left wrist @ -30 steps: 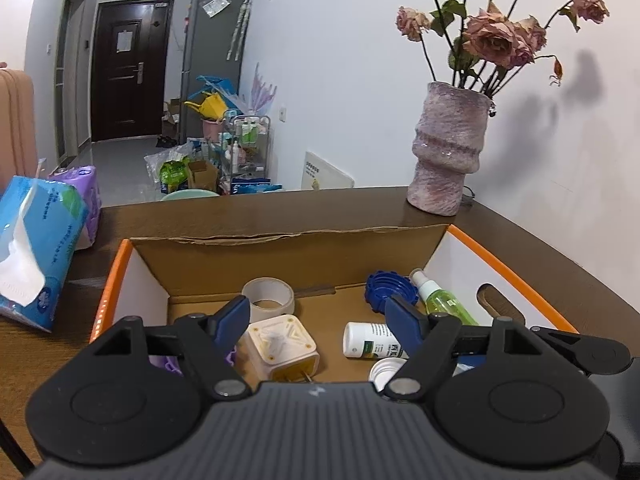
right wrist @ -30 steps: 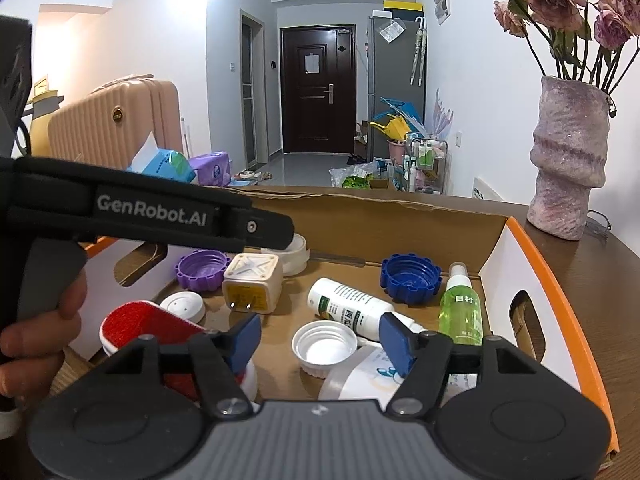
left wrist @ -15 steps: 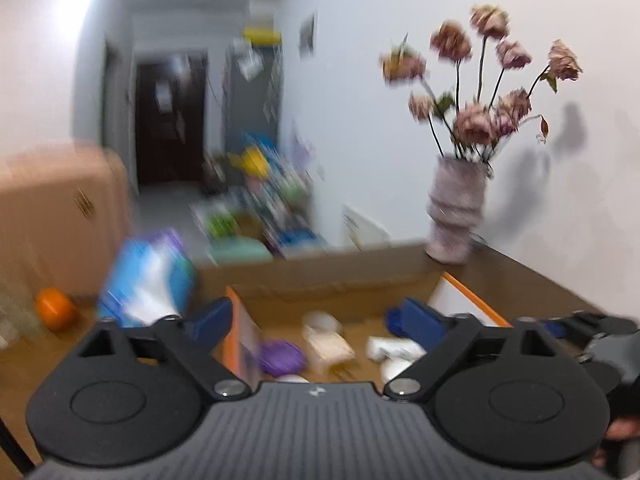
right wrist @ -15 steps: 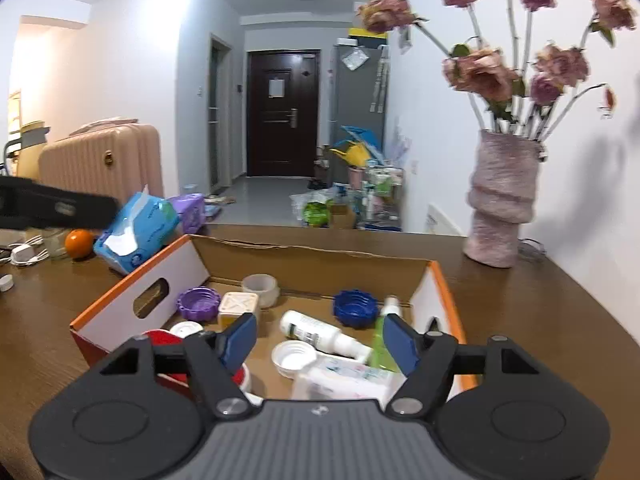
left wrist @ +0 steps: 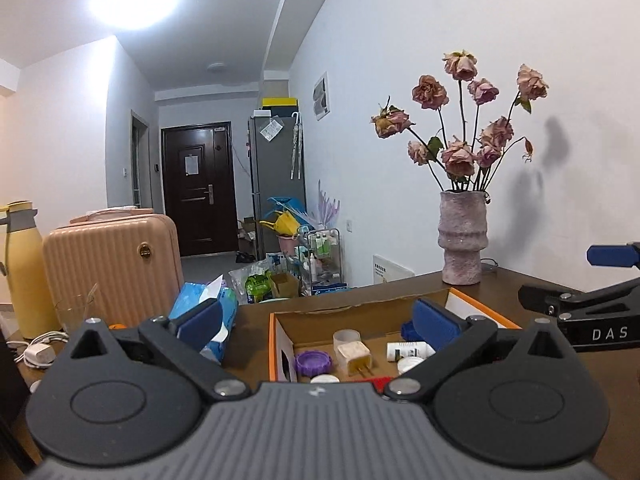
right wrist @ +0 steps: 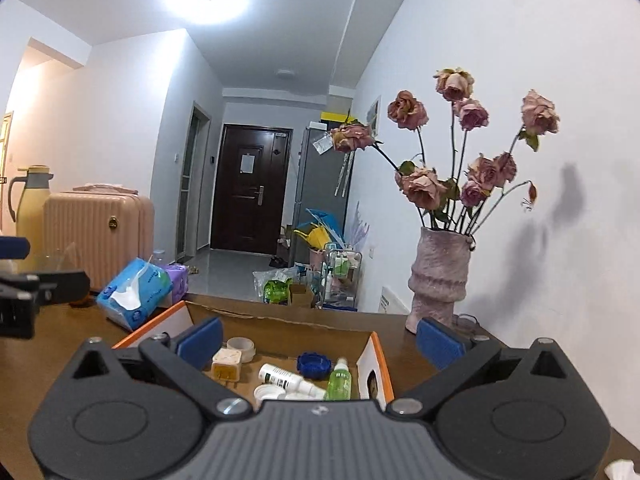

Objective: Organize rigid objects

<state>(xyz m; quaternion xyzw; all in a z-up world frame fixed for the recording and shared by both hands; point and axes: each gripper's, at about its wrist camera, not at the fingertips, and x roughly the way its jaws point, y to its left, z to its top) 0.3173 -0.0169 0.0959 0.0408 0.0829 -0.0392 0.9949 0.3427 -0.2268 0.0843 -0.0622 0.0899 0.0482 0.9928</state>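
Your left hand-held gripper (left wrist: pixel 316 320) and right hand-held gripper (right wrist: pixel 318 338) hang spread apart and empty above the cardboard box (right wrist: pixel 280 326). The bottles (right wrist: pixel 290 380), caps (right wrist: pixel 314 364) and plug (right wrist: pixel 227 364) already lie inside it; nothing rigid shows beside the box on the desk (right wrist: pixel 80 332)

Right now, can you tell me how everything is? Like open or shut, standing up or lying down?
left gripper: open, empty.
right gripper: open, empty.
cardboard box: open at the top.
white bottle: lying on its side.
green spray bottle: lying down, cap on.
vase: upright, holding wilted roses.
tissue pack: opened, tissue sticking out.
door: shut.
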